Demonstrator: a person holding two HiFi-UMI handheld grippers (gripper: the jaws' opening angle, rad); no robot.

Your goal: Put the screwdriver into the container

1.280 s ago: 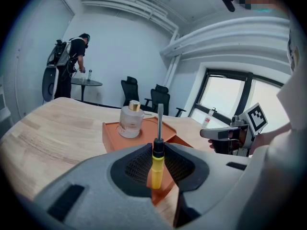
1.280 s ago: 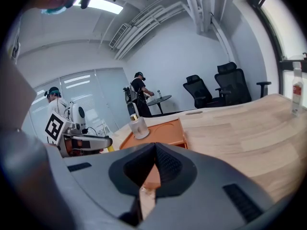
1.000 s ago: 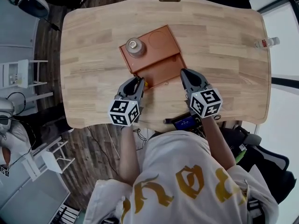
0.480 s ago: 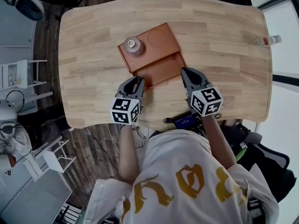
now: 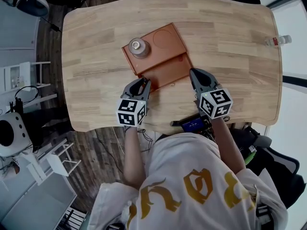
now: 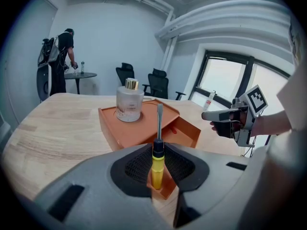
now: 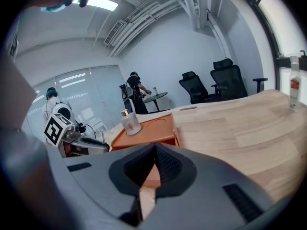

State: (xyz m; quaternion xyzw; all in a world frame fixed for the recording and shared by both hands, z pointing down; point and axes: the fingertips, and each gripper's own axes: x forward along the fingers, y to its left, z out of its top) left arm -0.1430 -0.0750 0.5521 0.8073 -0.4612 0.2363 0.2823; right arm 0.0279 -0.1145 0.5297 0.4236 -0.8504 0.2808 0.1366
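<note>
Left gripper view: left gripper [image 6: 158, 150] is clamped on the screwdriver [image 6: 158, 147], pads pinching the yellow plastic handle just below its black collar. Jaws stand partly apart, only as wide as the handle. The long axis runs along the gripper's own line, with the bare steel flat-blade shaft sticking out forward at 12 o'clock.

Key relation: the orange container [image 6: 139, 128] sits dead ahead and close. The blade tip lines up over its raised flat deck, and the open lower compartment lies at about 1 o'clock from the tip. I'd judge the next move needs a small shift right and a tip-down.

Head view: left gripper [image 5: 142, 83] is at the container's [image 5: 152, 56] near-left corner and right gripper [image 5: 195, 74] at its near-right corner. The left is the working one. The right has its jaws pressed together on nothing.

Container looks like matte moulded plastic, rectangular, with a round recess in the deck. A clear glass bottle [image 5: 138, 47] with a metal cap stands at the deck's 9 o'clock end. The tabletop [image 5: 230, 42] is pale jointed wood with rounded corners.
</note>
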